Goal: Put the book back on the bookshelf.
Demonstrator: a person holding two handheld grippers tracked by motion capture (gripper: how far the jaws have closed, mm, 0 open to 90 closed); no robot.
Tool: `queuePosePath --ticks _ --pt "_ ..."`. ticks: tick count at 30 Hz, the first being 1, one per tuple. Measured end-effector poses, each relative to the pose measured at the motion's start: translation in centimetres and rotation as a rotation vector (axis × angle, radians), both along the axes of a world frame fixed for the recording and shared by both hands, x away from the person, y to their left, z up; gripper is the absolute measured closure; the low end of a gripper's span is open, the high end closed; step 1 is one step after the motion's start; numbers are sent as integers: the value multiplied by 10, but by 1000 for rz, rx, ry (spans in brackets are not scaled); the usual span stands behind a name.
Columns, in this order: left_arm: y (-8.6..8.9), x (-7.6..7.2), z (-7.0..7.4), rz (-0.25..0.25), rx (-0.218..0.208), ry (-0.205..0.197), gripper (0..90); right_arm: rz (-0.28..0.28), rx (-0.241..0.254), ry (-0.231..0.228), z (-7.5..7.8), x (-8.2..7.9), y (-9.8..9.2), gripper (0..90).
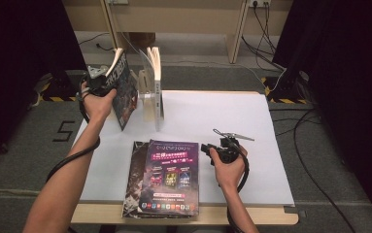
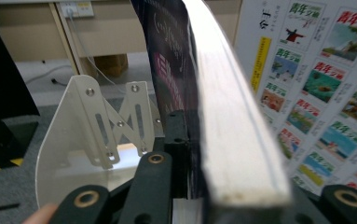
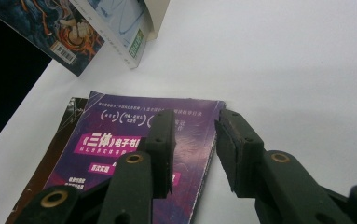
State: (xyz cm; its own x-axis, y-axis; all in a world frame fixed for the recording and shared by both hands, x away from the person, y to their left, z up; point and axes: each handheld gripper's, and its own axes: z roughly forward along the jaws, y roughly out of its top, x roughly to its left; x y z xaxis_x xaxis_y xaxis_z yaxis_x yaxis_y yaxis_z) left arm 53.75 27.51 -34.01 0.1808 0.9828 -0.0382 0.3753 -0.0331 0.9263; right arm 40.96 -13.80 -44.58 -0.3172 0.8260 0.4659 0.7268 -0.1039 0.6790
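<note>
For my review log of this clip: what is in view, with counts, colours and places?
Held magazine: one, dark cover, tilted, clamped in the left gripper beside the bookend.
Standing magazine: one, pale, upright against the bookend.
Bookend: one, white metal, far left of the table.
Flat magazines: two stacked, purple over dark, at the near edge.
Table: one, white top.
Left gripper: one, black, shut on the held magazine.
Right gripper: one, black, jaws open, nothing between them, by the purple magazine's right edge.
</note>
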Motion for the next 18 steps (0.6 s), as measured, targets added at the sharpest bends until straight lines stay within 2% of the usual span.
queuePosePath --ticks 6,8,14,18 --pt "0 -2 10 0 -10 33 741 3 -3 -2 0 0 0 667" --pt "0 -2 11 0 5 47 740 0 -1 2 0 0 0 667" --pt "1 2 13 4 -2 73 770 -2 7 9 0 0 0 666" --pt "3 5 12 -13 -16 86 805 2 1 3 0 0 -1 666"
